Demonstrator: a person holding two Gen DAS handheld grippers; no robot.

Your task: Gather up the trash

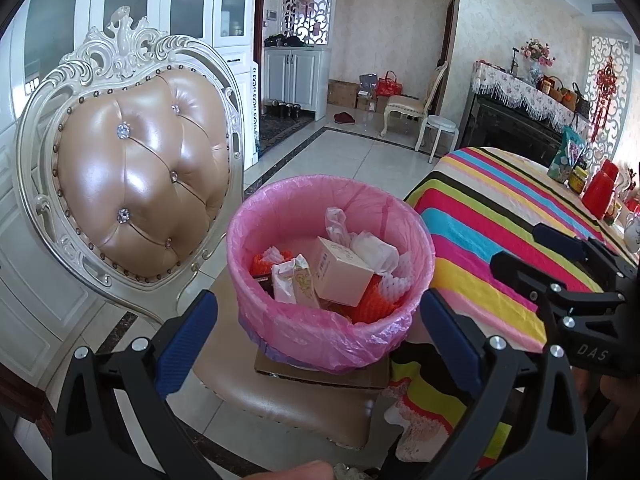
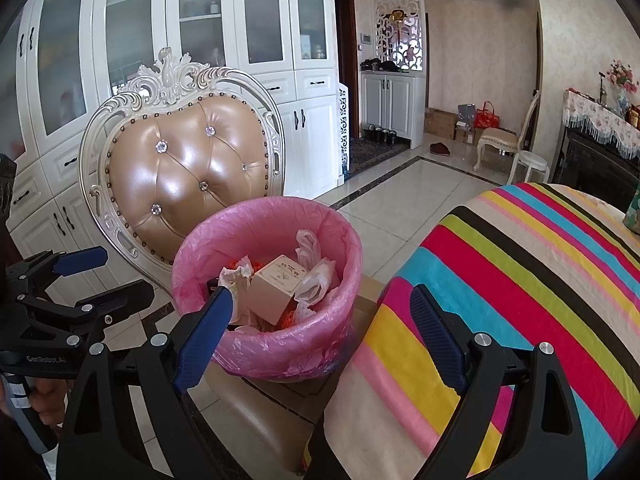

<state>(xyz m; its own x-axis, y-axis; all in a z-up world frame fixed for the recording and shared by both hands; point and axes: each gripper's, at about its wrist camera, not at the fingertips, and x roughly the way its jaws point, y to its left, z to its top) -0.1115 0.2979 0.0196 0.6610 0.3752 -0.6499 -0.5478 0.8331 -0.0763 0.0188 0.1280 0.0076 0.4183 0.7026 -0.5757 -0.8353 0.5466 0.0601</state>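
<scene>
Two grippers hover near a small bin (image 1: 332,320) lined with a pink plastic bag (image 1: 280,204), and both are empty. The left gripper (image 1: 320,336) has its blue-padded fingers (image 1: 188,344) spread wide, one on each side of the bin as the left wrist view frames it, with nothing between them. The right gripper (image 2: 320,328) is likewise spread, its left finger (image 2: 204,336) overlapping the near rim of the bin in the right wrist view and its other finger over the edge of the striped cloth; whether it touches the rim I cannot tell.

The bin stands on a flat piece of cardboard (image 1: 360,378) that lies on the tan leather seat of an ornate white chair (image 1: 136,184) (the tufted backrest rises just behind the bin). Inside the bin lies the collected trash: a pale pink carton (image 1: 344,272) tilted on its side near the middle, crumpled white wrappers (image 1: 370,250) behind and beside it, a torn white packet (image 1: 290,280) to its left, and orange foam netting (image 1: 372,300) underneath.

Just beside the chair is the counter, draped in a cloth (image 1: 500,232) of bright stripes. At its far end stand a red flask (image 1: 598,192), a jar (image 1: 578,180) and a snack bag (image 1: 566,156), well apart from the bin. White glass-door cabinets (image 2: 224,32) line the wall behind the chair.
</scene>
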